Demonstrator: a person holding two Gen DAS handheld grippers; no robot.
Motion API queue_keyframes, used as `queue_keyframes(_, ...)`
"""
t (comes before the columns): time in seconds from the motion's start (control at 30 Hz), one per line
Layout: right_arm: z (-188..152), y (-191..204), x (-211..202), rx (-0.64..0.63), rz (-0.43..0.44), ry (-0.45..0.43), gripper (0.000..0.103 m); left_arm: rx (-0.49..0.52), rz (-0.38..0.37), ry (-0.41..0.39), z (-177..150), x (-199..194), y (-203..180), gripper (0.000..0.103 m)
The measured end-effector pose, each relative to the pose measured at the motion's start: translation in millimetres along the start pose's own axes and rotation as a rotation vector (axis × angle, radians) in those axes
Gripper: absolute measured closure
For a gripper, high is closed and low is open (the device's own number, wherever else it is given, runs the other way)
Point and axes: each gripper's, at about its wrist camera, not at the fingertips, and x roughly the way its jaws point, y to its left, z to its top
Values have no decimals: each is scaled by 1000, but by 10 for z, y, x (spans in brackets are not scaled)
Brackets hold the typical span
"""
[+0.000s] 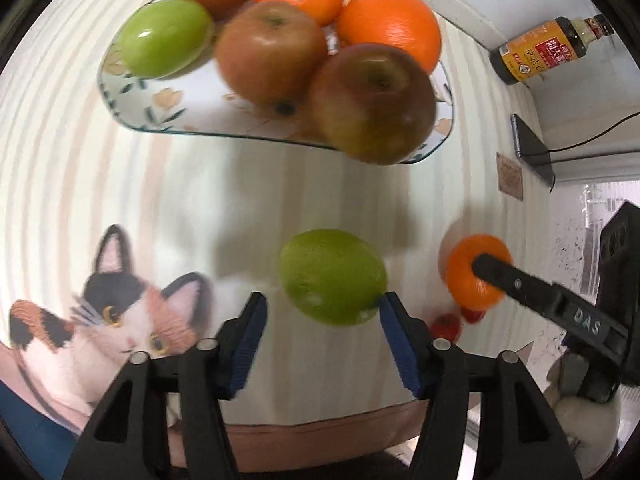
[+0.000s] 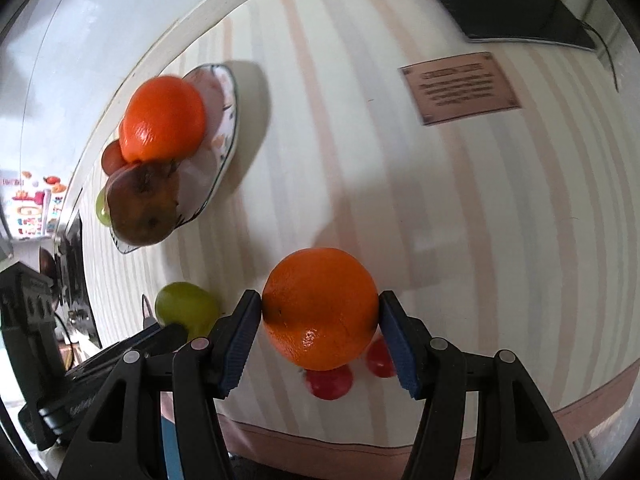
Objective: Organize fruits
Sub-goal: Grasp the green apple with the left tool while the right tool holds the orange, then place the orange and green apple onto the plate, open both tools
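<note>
Near edge, striped cloth: right gripper [image 2: 320, 312] clamps glossy round orange [image 2: 320, 308].
Left gripper [image 1: 322, 308]: steeply down, pads not gripping smooth green fruit [image 1: 332, 276].
Far: floral plate [image 1: 168, 120], heaped fruit.

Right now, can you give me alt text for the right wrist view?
The right gripper clamps an orange above a striped tablecloth. Two small red fruits lie beneath it, a green fruit sits to the left, and a plate piled with fruit stands farther back.

Dark glass sauce bottle [image 1: 554, 49] label too small to read; two small red fruits [image 2: 329, 383] half hidden beneath round orange [image 2: 320, 308].
</note>
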Motion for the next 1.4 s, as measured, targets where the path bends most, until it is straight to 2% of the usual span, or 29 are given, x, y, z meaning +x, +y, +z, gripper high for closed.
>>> queue_keyframes(0.07, 6, 41, 42, -13, -3, 4, 40, -16, 7, -16, 17, -12, 61, 34)
queue_keyframes(0.17, 1, 106, 94, -30, -10, 5, 40, -78, -40, -12, 73, 34, 138, 30)
queue_keyframes(0.3, 4, 170, 109, -51, -25, -1, 40, -150, -101, -7, 124, 90, 203, 30)
queue_keyframes(0.43, 5, 196, 116, -55, -30, 3, 40, -89, -46, -60, 127, 15, 134, 30)
queue_keyframes(0.57, -5, 207, 75, -61, -19, 0, 43, -71, -10, -37, 46, -104, 301, 31)
queue_keyframes(0.7, 26, 256, 9, -70, -8, -17, 43, -147, -73, 2, 8, -118, 497, 32)
queue_keyframes(0.83, 73, 295, -7, -93, -25, -19, 42, -173, -107, 18, 45, -23, 416, 32)
queue_keyframes(0.93, 94, 302, 40, -104, -51, -8, 42, -135, -69, 77, 77, 218, 254, 32)
queue_keyframes(1.0, 111, 276, 82, -102, -64, 5, 42, -107, -18, 88, 50, 328, 187, 40)
queue_keyframes(1.07, 128, 236, 97, -89, -50, 4, 42, -73, 9, 49, 20, 308, 147, 50)
queue_keyframes(1.17, 154, 212, 106, -87, -47, 8, 42, -87, -4, 65, 9, 333, 178, 50)
queue_keyframes(1.27, 158, 173, 156, -71, -29, 37, 41, -73, 26, 54, -6, 322, 189, 50)
queue_keyframes(1.4, 108, 187, 258, -66, -4, 72, 42, -87, 21, 40, 22, 242, 213, 51)
